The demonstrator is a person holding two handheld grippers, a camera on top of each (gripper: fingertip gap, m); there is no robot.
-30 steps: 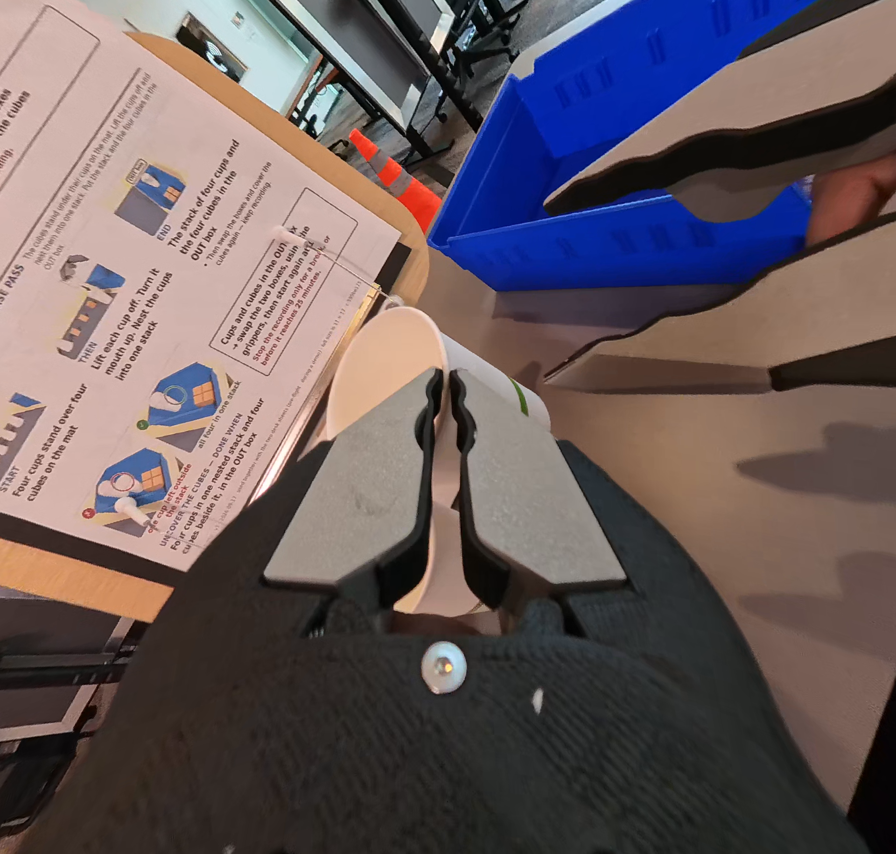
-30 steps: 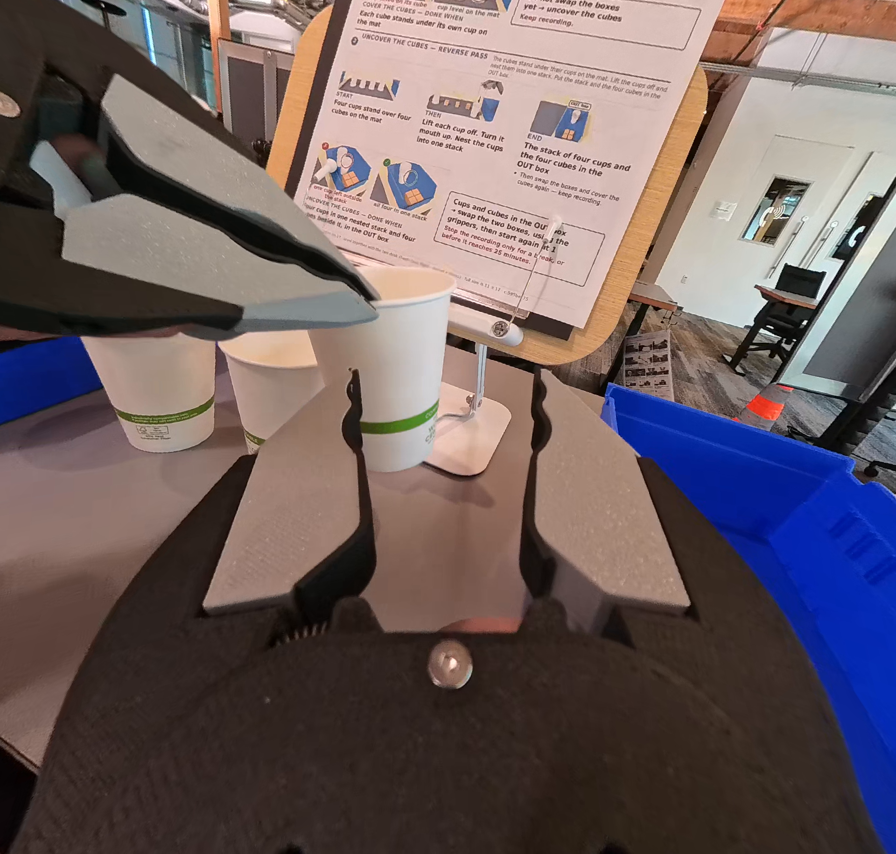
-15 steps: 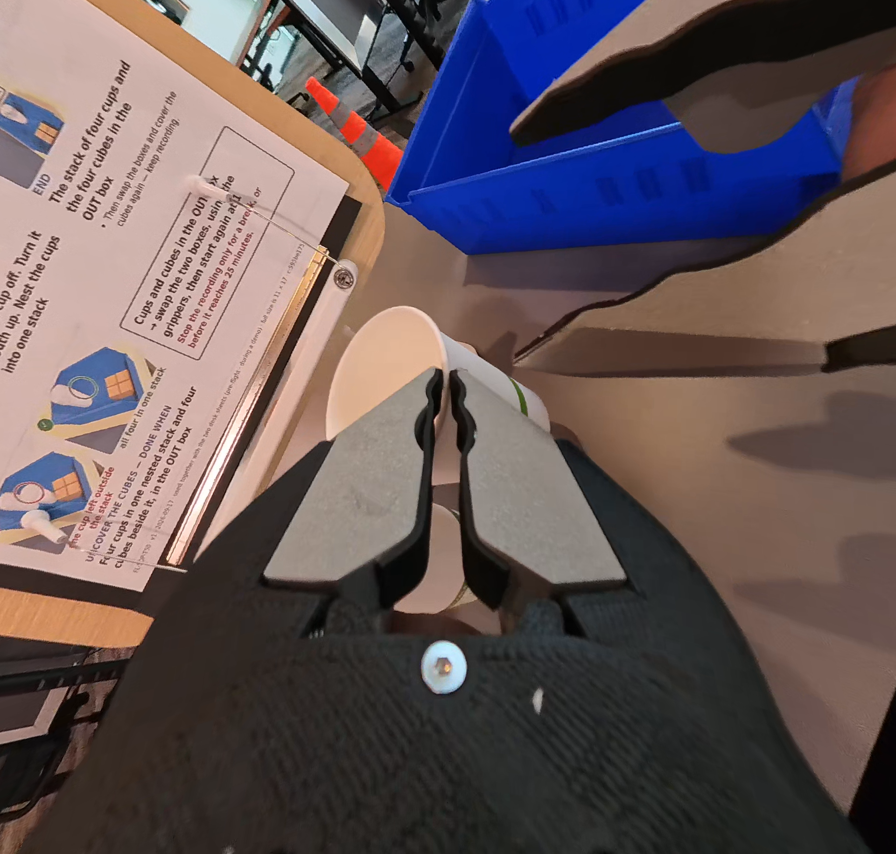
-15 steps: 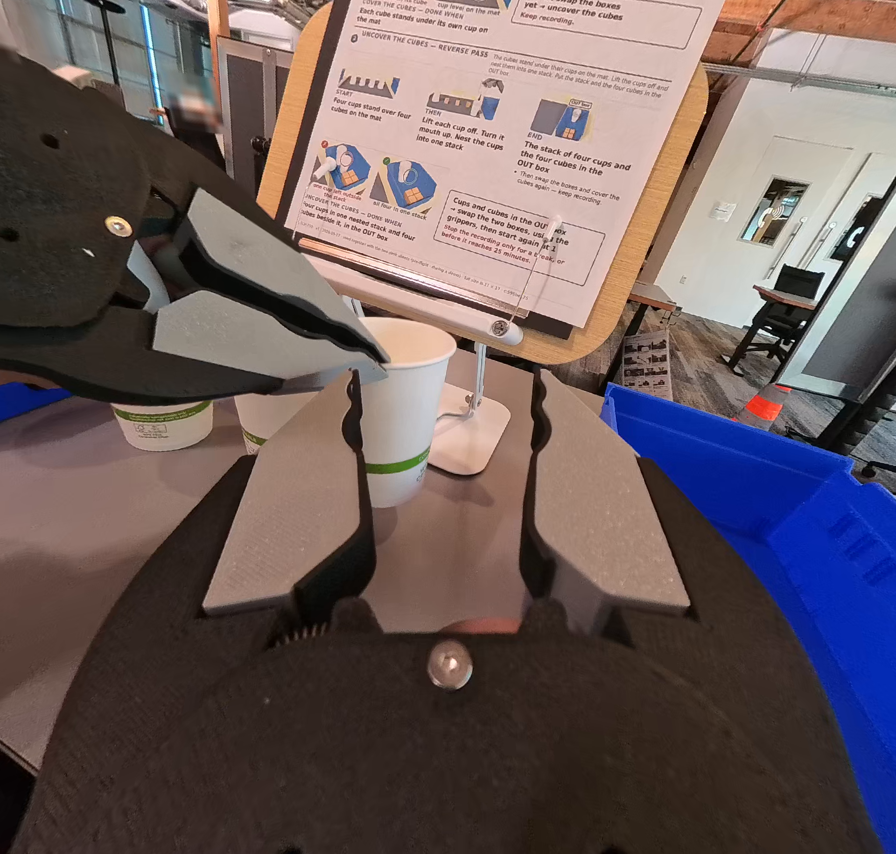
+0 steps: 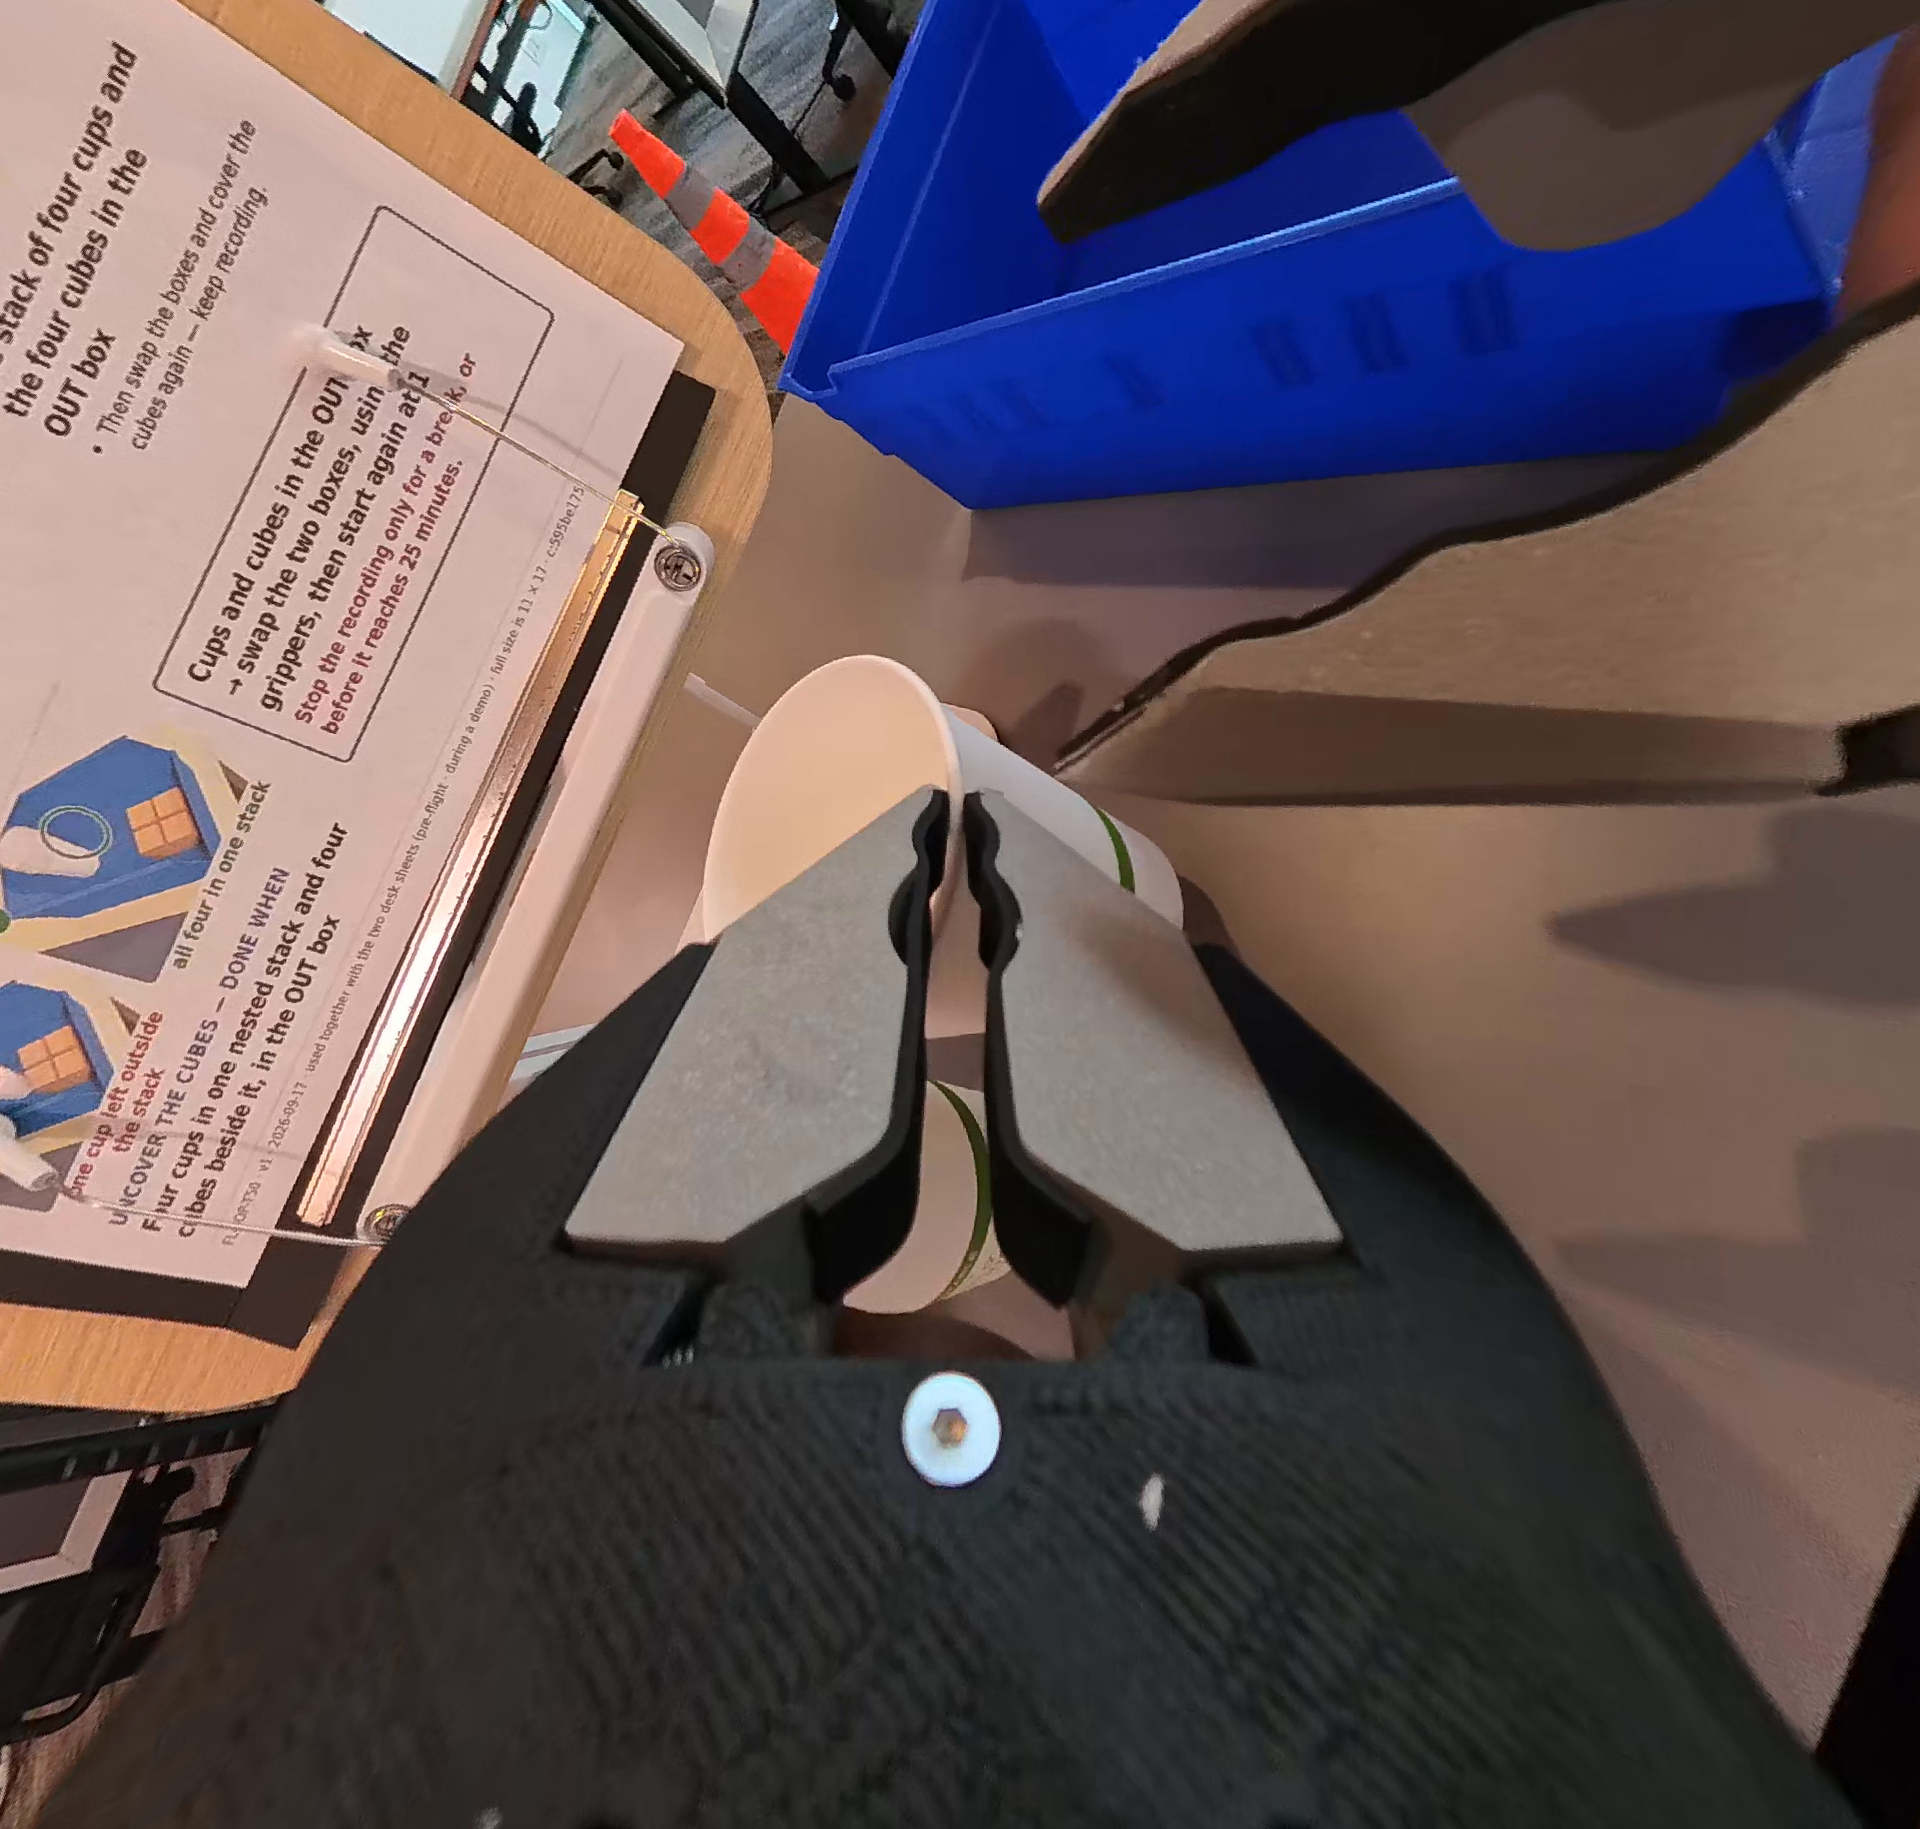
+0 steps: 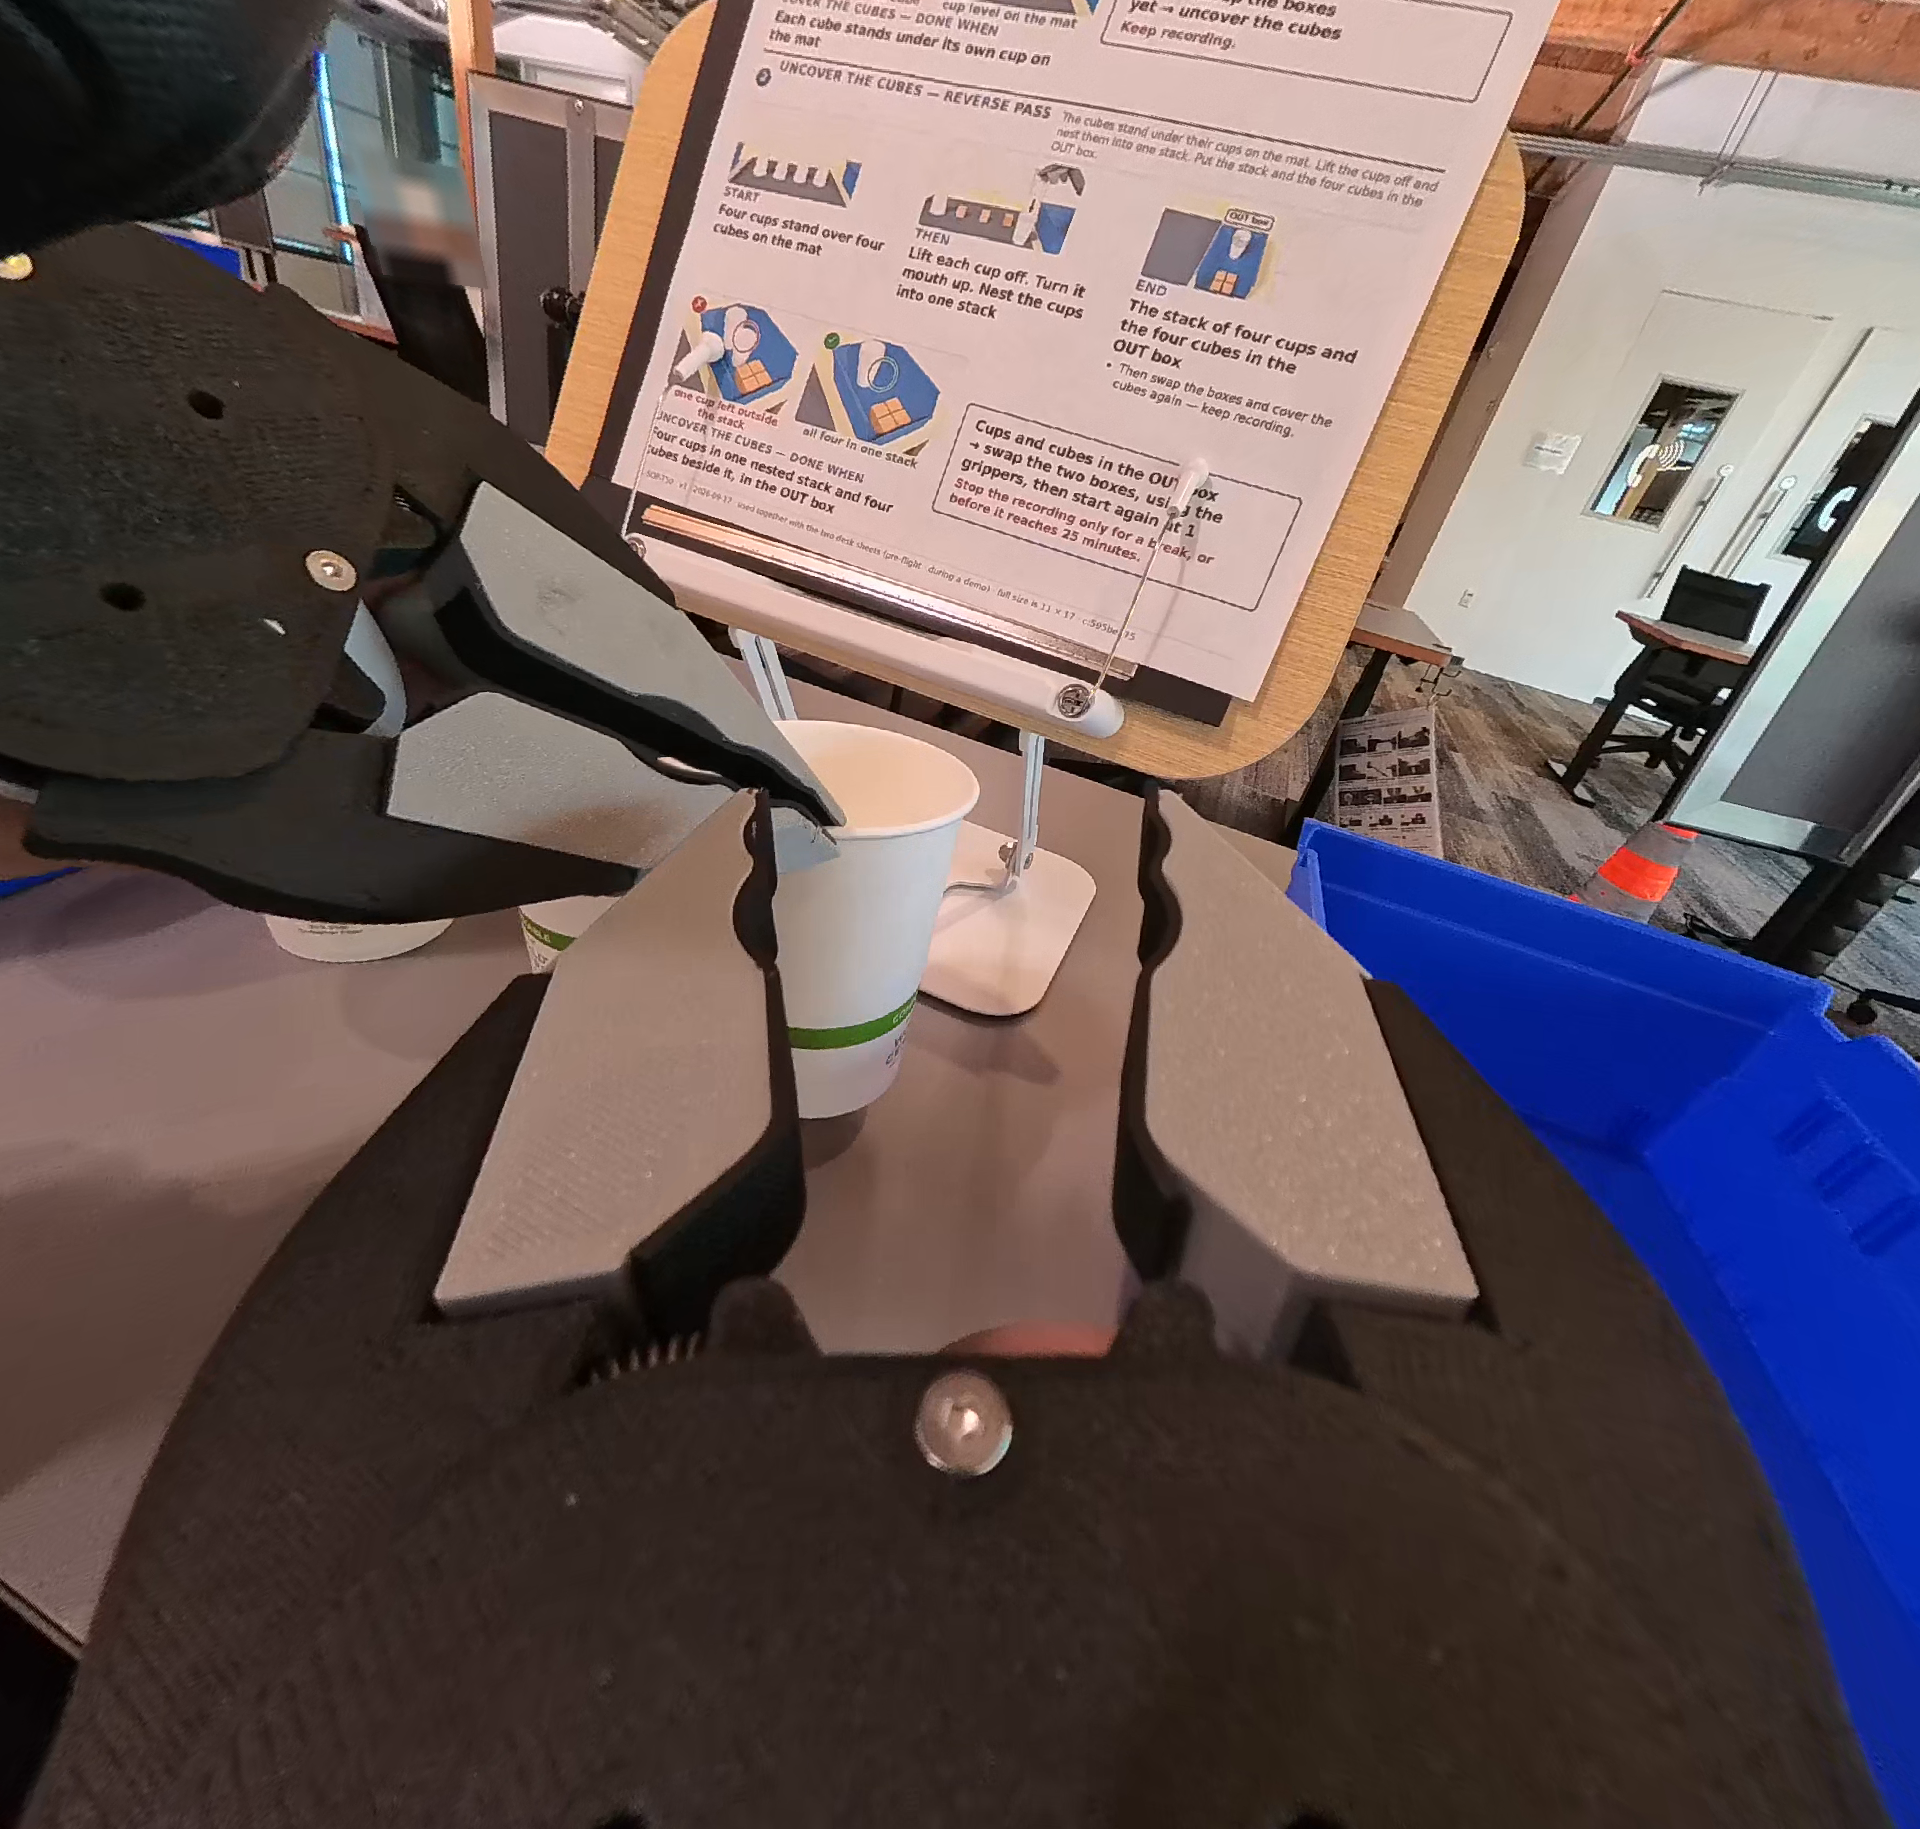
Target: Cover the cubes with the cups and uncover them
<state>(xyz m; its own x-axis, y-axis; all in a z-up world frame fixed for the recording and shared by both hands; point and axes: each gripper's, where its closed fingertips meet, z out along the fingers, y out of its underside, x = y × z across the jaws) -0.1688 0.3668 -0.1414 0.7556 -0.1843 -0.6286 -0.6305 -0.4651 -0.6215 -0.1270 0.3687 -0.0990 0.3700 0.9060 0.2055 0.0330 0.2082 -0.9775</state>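
Printed instruction sheet (image 6: 1091,252) on wooden stand (image 6: 1434,532), blue bin (image 5: 1247,345), orange traffic cone (image 5: 727,221)

1. Mat (image 6: 260,1104): carries the cups, with the document stand at its far edge.
2. Upright cup (image 6: 883,906): mouth up on the mat, just before the stand's base plate (image 6: 1023,932); left gripper (image 6: 816,823) at its near-left rim.
3. Two more cups (image 6: 353,938): left of the upright cup, behind the left gripper.
4. Instruction sheet (image 6: 1091,273): on the stand, behind the cups.
5. Bin (image 6: 1558,1031): right of the mat; cone (image 6: 1636,870) beyond it.
6. Right gripper (image 6: 951,896): nearest, before the upright cup.
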